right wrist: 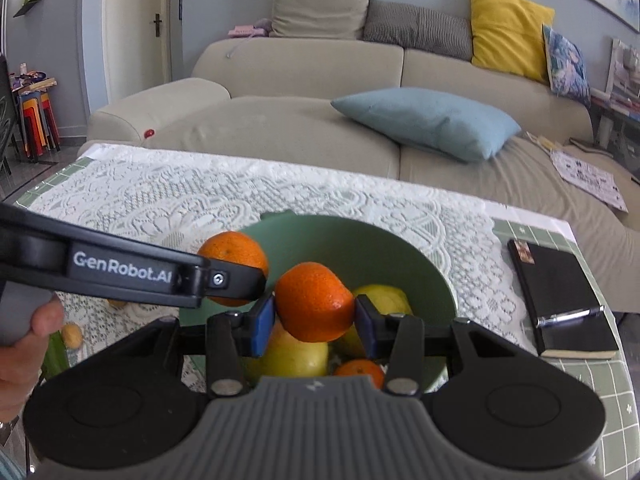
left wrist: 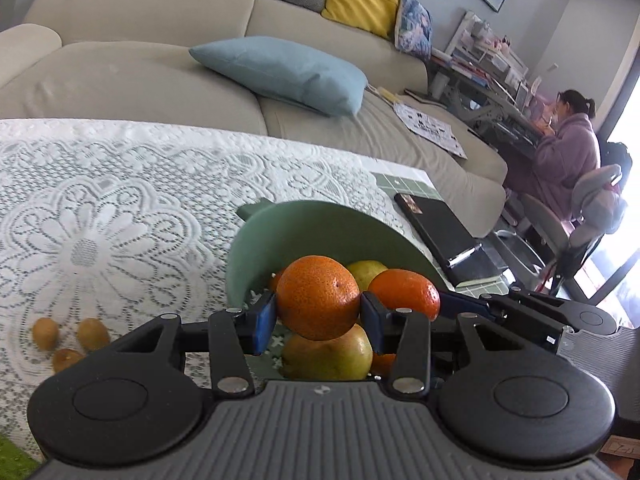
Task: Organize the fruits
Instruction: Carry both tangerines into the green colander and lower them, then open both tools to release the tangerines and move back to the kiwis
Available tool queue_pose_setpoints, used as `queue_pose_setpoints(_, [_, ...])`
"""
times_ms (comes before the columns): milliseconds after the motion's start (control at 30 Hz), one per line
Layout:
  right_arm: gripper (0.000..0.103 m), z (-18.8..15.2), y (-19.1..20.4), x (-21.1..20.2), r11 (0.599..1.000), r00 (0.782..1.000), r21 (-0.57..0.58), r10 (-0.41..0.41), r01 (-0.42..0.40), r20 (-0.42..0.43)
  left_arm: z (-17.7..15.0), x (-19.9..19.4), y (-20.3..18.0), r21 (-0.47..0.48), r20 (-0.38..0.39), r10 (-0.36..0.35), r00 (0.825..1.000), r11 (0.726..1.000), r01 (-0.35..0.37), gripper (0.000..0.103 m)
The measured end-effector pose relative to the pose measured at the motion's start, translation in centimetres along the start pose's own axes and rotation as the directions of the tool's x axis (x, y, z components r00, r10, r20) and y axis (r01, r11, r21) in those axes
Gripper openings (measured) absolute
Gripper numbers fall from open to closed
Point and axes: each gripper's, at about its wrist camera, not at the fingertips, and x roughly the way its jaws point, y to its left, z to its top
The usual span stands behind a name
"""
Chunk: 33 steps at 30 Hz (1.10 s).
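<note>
Mandarins over green bowl (right wrist: 400, 248): left claw (left wrist: 319, 316) pinches one mandarin (left wrist: 318, 298), right claw (right wrist: 315, 320) another (right wrist: 314, 300); bowl directly below & ahead of both, left claw just beside right.

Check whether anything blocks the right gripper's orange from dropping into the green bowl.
Nothing blocks it. The right gripper holds its orange over the green bowl; the left gripper's orange hangs beside it at the rim.

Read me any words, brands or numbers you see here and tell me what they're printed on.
"GenRobot.AI": white letters on the side of the left gripper, seen in the right wrist view.
Printed sheet on the sofa: too small and blurred to read.
Label on the black notebook: unreadable.
</note>
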Motion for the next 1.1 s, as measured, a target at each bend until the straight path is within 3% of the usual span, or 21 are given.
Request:
queue_pose_setpoints(467, [0.041, -0.8, -1.0, 1.7, 1.000, 0.996, 0.027, -0.002, 0.004, -0.090, -0.3, 2.5, -0.5, 0.024, -0.066, 0.006, 0.998, 1.000, -0.004, 0.051])
queue_pose_setpoints(1100, [0.042, -0.7, -1.4, 2.1, 0.998, 0.995, 0.051, -0.021, 0.026, -0.102, 0.0, 3.2, -0.2, 0.021, -0.041, -0.013, 0.999, 1.000, 0.014, 0.055])
